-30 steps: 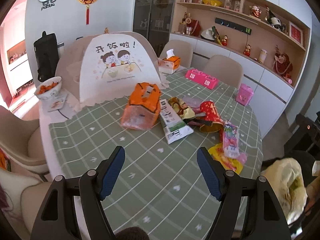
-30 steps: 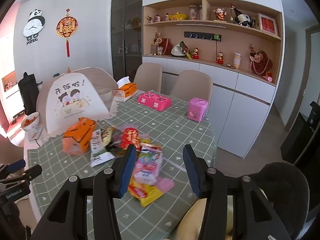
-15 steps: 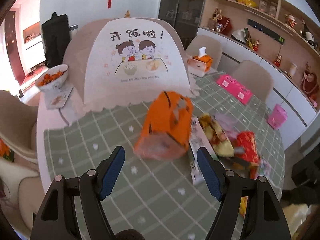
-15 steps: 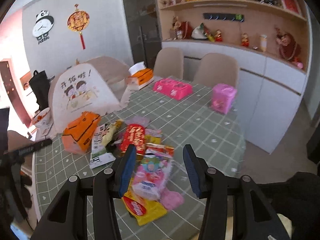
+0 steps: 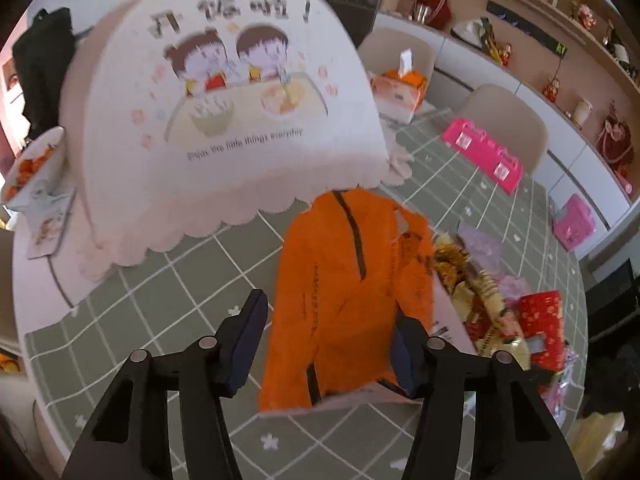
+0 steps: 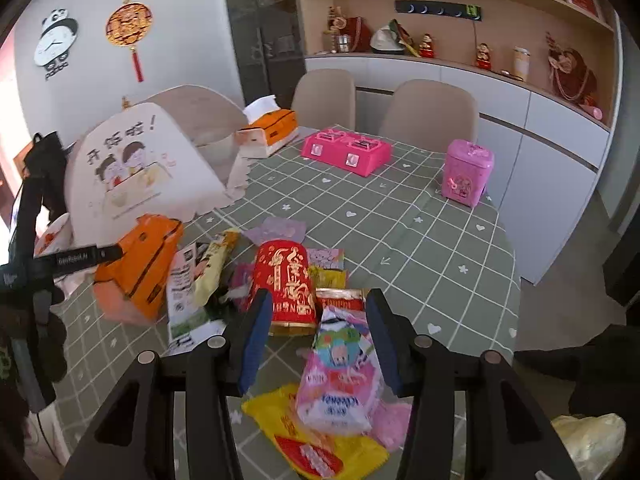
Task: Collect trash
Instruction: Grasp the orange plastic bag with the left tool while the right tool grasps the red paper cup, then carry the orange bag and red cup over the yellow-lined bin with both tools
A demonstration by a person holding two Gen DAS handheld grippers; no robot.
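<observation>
Approach step: left gripper (image 5: 328, 340), jaws just closing but still spread, straddles orange tissue pack (image 5: 352, 288) (no pinch yet); next, close.

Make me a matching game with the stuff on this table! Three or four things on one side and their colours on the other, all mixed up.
Things:
1. Crumpled tissue pack between the left tool's fingers
2. Foil snack bag with gold writing
3. Small bin-shaped box near the table edge
4. Flat wrapper nearest the right tool

Colours:
A. Yellow
B. Pink
C. Orange
D. Red

Pairs: 1-C, 2-D, 3-B, 4-A
</observation>
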